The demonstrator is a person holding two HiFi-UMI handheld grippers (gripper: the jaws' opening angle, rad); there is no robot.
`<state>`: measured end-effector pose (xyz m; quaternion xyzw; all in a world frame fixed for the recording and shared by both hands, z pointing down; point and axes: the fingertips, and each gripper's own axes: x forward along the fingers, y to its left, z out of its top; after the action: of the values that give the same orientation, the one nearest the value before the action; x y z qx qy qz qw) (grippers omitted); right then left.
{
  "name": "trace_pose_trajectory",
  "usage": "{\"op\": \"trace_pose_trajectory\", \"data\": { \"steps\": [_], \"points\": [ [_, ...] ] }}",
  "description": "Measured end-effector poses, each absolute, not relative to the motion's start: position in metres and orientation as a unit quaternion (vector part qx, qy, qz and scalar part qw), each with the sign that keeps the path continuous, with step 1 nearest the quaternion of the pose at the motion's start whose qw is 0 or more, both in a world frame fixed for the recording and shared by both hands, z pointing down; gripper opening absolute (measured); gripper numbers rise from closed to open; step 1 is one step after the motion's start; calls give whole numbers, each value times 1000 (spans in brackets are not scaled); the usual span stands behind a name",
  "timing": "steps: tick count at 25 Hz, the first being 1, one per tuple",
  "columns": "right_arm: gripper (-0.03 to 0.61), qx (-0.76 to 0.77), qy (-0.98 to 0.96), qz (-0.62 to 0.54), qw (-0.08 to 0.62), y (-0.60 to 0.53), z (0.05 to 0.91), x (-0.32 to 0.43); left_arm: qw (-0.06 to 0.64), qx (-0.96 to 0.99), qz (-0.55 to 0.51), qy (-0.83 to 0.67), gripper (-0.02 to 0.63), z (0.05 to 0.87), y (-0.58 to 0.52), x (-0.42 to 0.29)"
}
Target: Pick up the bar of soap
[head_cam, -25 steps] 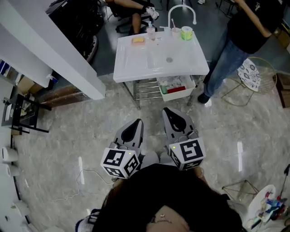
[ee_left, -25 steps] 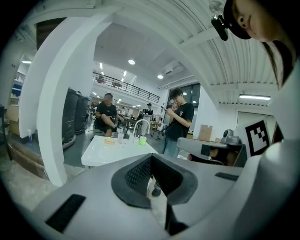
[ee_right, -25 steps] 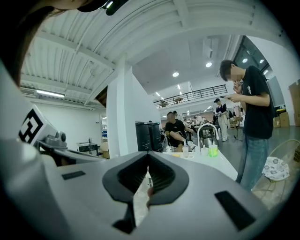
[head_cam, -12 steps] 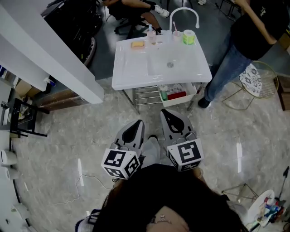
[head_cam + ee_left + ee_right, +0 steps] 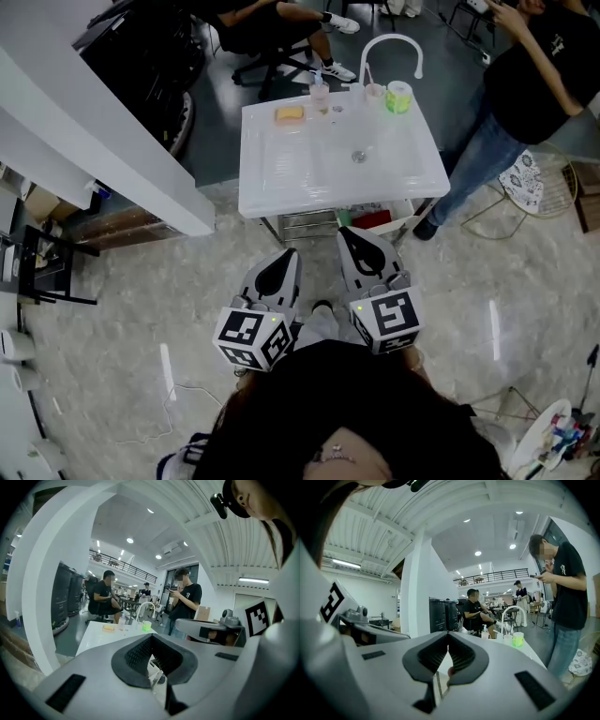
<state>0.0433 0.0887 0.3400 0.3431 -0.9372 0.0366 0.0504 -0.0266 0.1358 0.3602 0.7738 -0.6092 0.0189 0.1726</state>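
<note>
The bar of soap (image 5: 290,113) is a yellow-orange block at the far left corner of the white sink table (image 5: 281,187). It also shows small in the left gripper view, as soap (image 5: 108,628) on the tabletop. My left gripper (image 5: 280,257) and right gripper (image 5: 359,238) are side by side over the floor, just short of the table's near edge and well away from the soap. Both point at the table. Each is shut with nothing between its jaws: left gripper (image 5: 151,637), right gripper (image 5: 448,635).
A faucet (image 5: 389,42), a green cup (image 5: 399,97) and a small bottle (image 5: 320,92) stand along the sink's far edge. A basket (image 5: 375,218) hangs under it. A person (image 5: 525,80) stands at its right, another sits behind (image 5: 267,19). A white pillar (image 5: 94,122) is to the left.
Both grippers have moved forward together toward the sink table, and its near edge now lies just ahead of their tips. Their jaws stay shut.
</note>
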Motion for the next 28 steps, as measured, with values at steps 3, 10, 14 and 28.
{"op": "trace_pose_trajectory", "data": {
  "steps": [3, 10, 14, 28],
  "points": [
    [8, 347, -936, 29, 53, 74, 336, 28, 170, 776, 16, -608, -2, 358, 122, -44],
    [8, 348, -935, 19, 63, 48, 334, -15, 174, 781, 13, -599, -2, 360, 94, -83],
    [8, 349, -934, 24, 71, 39, 339, -25, 175, 785, 11, -594, -2, 362, 81, -95],
    [8, 330, -940, 48, 66, -15, 351, -45, 195, 782, 13, -592, -2, 380, 25, -109]
  ]
}}
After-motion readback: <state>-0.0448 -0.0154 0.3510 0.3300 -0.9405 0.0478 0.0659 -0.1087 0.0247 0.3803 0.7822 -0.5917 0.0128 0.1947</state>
